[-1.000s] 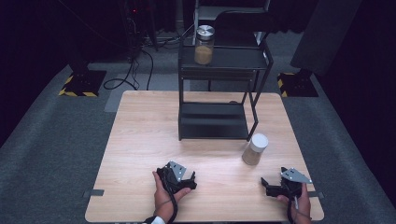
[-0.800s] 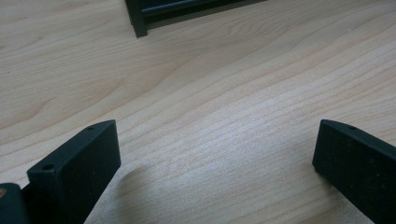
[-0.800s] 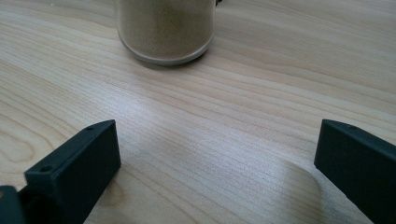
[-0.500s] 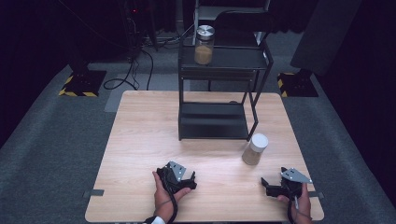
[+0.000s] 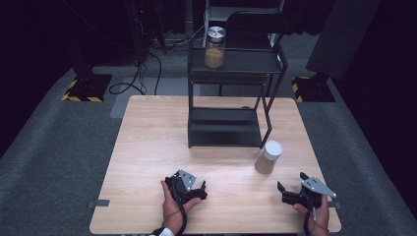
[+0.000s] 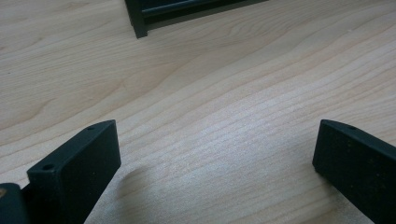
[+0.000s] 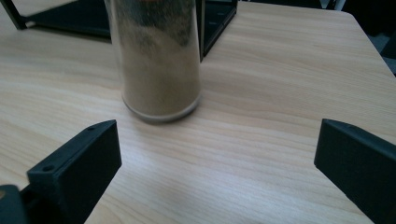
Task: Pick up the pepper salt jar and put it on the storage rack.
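Wooden worktop: jar upright near right gripper; left gripper apart; both jaws spread wide.

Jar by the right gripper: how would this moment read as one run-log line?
jar: upright on table, untouched | right gripper: open, facing jar | left gripper: open, empty
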{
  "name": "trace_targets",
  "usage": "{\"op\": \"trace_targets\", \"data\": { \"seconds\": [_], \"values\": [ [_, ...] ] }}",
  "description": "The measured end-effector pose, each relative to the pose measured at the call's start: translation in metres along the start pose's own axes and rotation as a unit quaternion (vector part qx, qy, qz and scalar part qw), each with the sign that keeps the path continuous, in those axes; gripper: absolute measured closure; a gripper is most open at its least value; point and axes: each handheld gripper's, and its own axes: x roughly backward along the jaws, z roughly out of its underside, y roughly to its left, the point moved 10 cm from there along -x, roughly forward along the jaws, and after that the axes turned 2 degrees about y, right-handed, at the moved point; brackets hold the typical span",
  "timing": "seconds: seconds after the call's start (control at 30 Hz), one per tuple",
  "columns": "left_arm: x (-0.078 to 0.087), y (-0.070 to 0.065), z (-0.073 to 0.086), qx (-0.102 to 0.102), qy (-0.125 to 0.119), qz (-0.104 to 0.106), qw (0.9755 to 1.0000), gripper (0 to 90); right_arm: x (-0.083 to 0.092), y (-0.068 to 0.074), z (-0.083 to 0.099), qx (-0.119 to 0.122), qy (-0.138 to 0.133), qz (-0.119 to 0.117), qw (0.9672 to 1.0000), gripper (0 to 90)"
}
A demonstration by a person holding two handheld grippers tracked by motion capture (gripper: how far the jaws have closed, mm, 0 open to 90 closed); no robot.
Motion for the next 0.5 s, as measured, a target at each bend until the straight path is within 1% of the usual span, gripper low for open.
{"op": "trace_targets", "data": {
  "seconds": [0.03,0.07,0.27,0.47,0.5],
  "values": [
    [0.000,0.000,0.000,0.000,0.000,0.000,1.0000,0.6,-0.001,0.001,-0.001,-0.005,-0.003,-0.004,1.0000,0.2],
    [0.000,0.000,0.000,0.000,0.000,0.001,1.0000,0.6,-0.001,0.004,-0.003,-0.004,-0.007,0.000,1.0000,0.0],
    [0.000,0.001,0.000,-0.001,0.000,0.003,1.0000,0.7,-0.006,0.012,-0.018,-0.009,-0.027,-0.030,0.9992,0.2],
    [0.000,0.000,0.000,-0.001,0.000,0.002,1.0000,0.6,-0.019,0.018,-0.036,-0.009,-0.045,-0.038,0.9982,0.4],
    [0.000,0.000,0.000,-0.002,0.000,0.002,1.0000,0.6,-0.021,0.020,-0.039,-0.008,-0.049,-0.035,0.9982,0.5]
  ]
}}
